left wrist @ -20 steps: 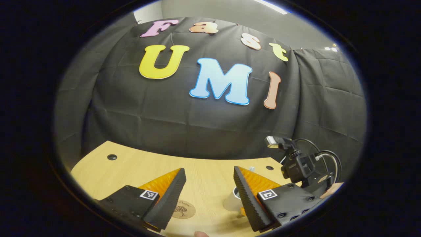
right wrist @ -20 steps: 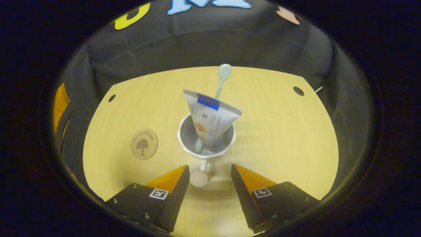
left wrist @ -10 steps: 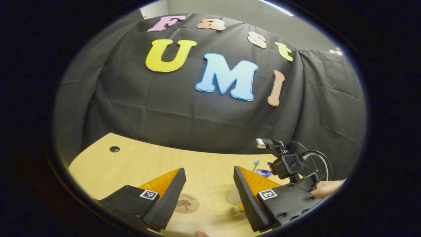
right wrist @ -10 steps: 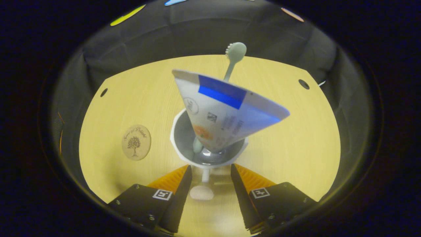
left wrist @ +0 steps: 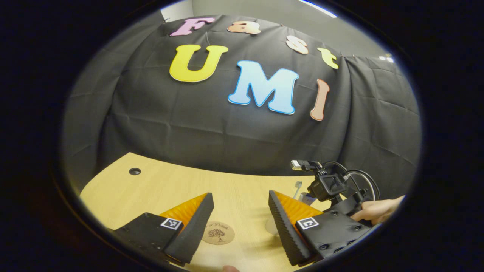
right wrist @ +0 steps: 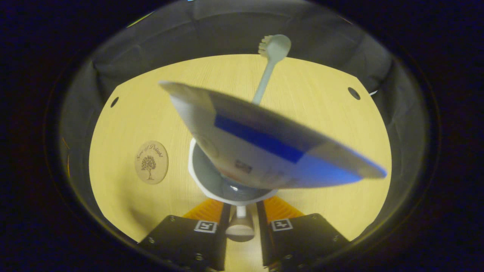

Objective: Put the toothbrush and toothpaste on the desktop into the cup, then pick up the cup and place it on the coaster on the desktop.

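The cup [right wrist: 206,177] stands on the desk [right wrist: 325,124], white, with a handle [right wrist: 240,223] that points back toward the camera in the right gripper view. The toothpaste [right wrist: 264,147] stands in it, its wide crimped end looming so near the lens that it is blurred and hides most of the cup's mouth and far rim. Behind the tube the toothbrush [right wrist: 269,64] leans out of the cup, head up; its lower end is hidden inside.

The right gripper [right wrist: 242,215] has its two fingers drawn close on either side of the handle, just under the cup's rim. The gap is narrow and the fingers seem to touch the handle, but whether both press on it is hard to make out.

The coaster [right wrist: 151,162] lies flat on the desk to the left of the cup, apart from it, a round brown disc with a small tree printed on it.

In the left gripper view the left gripper [left wrist: 241,223] hangs above the desk, its fingers spread wide with nothing between them. The coaster [left wrist: 218,233] shows through that gap. The cup [left wrist: 272,225] is mostly hidden behind one finger. Farther right, the other gripper's camera mount [left wrist: 327,185] and the hand [left wrist: 378,209] holding it are partly cut off at the edge.
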